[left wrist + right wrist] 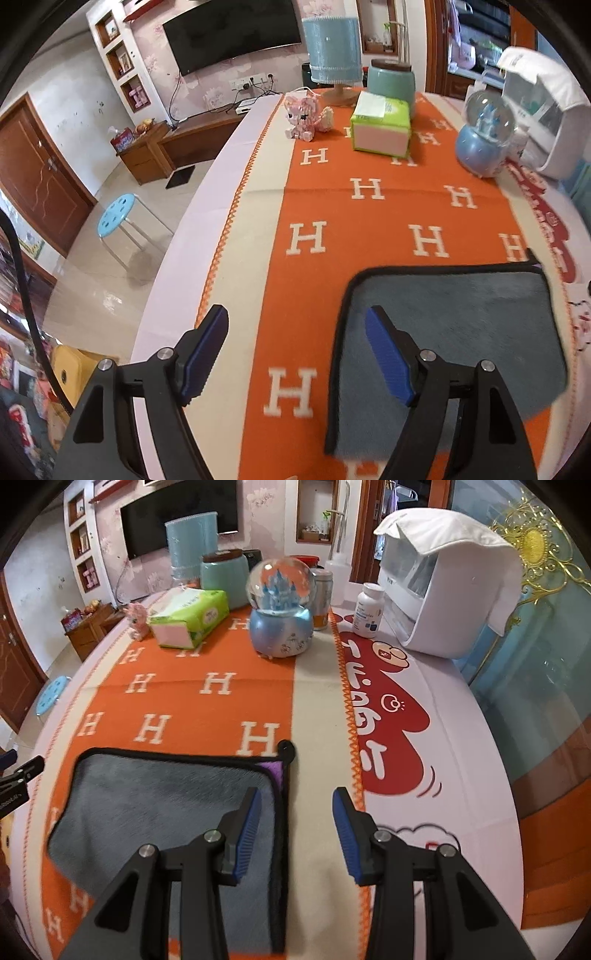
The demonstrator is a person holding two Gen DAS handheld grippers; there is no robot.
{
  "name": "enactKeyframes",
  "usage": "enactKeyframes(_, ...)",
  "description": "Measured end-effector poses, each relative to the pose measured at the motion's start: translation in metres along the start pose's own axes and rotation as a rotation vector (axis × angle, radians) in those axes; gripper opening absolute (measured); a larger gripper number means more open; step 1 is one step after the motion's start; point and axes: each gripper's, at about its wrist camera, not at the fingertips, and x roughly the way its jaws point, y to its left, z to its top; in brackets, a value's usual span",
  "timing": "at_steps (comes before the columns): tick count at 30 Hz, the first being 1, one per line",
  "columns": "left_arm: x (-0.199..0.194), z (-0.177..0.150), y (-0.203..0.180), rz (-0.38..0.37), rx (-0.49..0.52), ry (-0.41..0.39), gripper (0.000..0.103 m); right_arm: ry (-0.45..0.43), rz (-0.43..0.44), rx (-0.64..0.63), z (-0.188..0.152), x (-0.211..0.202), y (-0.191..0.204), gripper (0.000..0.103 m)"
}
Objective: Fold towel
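Flat on the orange cloth [325, 206], grey towel [461, 332], both jaws wide (empty), pill bottle [369, 609] only in right view.

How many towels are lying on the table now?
1. The grey towel with a black border lies flat on the orange blanket, near the table's front edge, between the two open grippers. A white cloth drapes over the appliance, but it is not on the table.

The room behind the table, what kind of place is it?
Most likely a home living room: a wall-mounted TV above a low wooden cabinet, and a table lamp and tissue pack on the table.
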Motion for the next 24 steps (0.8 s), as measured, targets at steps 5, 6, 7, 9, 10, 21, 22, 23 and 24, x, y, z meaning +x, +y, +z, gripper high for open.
enactKeyframes(5, -0.044, -0.03, 0.0, -0.065, -0.026, 0.007, 0.081, -0.005, 0.049, 0.023, -0.024, -0.044, 0.008, 0.04)
enactKeyframes(6, -0.053, -0.036, -0.001, -0.073, -0.026, 0.005, 0.084, -0.006, 0.061, 0.027, -0.03, -0.053, 0.01, 0.04)
enactKeyframes(7, -0.064, -0.044, -0.001, -0.082, -0.028, 0.002, 0.084, -0.006, 0.071, 0.03, -0.034, -0.059, 0.012, 0.04)
enactKeyframes(9, -0.085, -0.056, 0.001, -0.109, -0.038, 0.0, 0.085, -0.005, 0.086, 0.031, -0.048, -0.076, 0.017, 0.04)
enactKeyframes(10, -0.093, -0.061, 0.002, -0.119, -0.044, -0.002, 0.086, -0.005, 0.091, 0.031, -0.052, -0.081, 0.018, 0.04)
enactKeyframes(21, -0.159, -0.107, 0.01, -0.216, -0.095, -0.008, 0.087, -0.046, 0.118, 0.053, -0.096, -0.147, 0.028, 0.04)
enactKeyframes(22, -0.163, -0.111, 0.01, -0.225, -0.101, -0.006, 0.087, -0.054, 0.117, 0.054, -0.098, -0.152, 0.029, 0.04)
enactKeyframes(23, -0.167, -0.115, 0.009, -0.236, -0.107, -0.002, 0.086, -0.062, 0.117, 0.057, -0.101, -0.156, 0.03, 0.04)
enactKeyframes(24, -0.169, -0.118, 0.009, -0.243, -0.111, 0.003, 0.086, -0.068, 0.119, 0.059, -0.104, -0.162, 0.031, 0.04)
